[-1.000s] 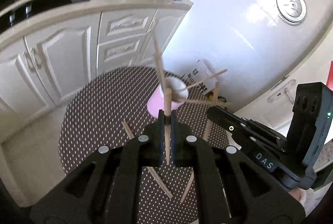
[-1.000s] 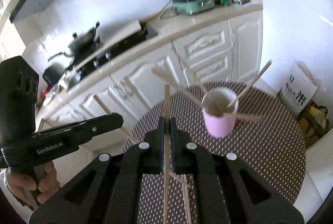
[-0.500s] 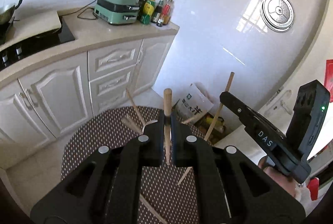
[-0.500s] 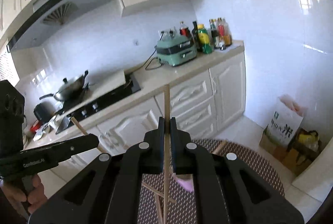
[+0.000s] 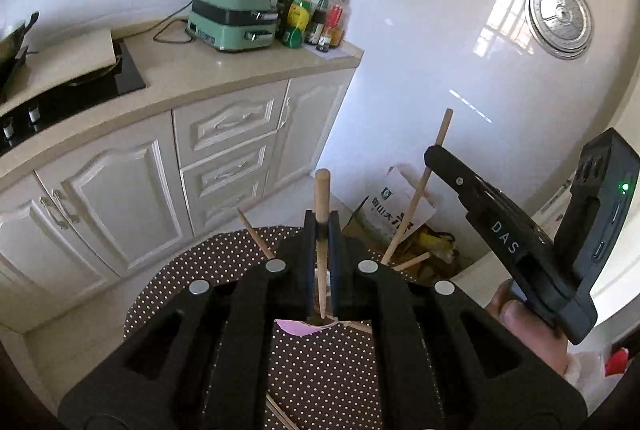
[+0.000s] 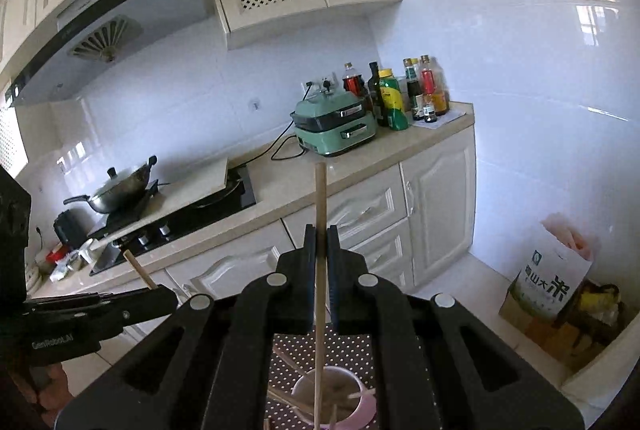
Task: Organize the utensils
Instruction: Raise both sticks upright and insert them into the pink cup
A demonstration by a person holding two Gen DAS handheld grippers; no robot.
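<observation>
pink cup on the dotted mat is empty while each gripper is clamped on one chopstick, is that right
Not quite. In the right wrist view the pink cup already holds several chopsticks, so it is not empty. The rest stands: the left gripper and the right gripper are each clamped on one chopstick, above the dotted mat.

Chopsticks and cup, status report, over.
Left gripper shut on a chopstick. Right gripper shut on another chopstick. Pink cup below, already holding several sticks. Nothing blocking.

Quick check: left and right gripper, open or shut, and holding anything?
Left gripper: shut on a chopstick.
Right gripper: shut on another chopstick.
</observation>
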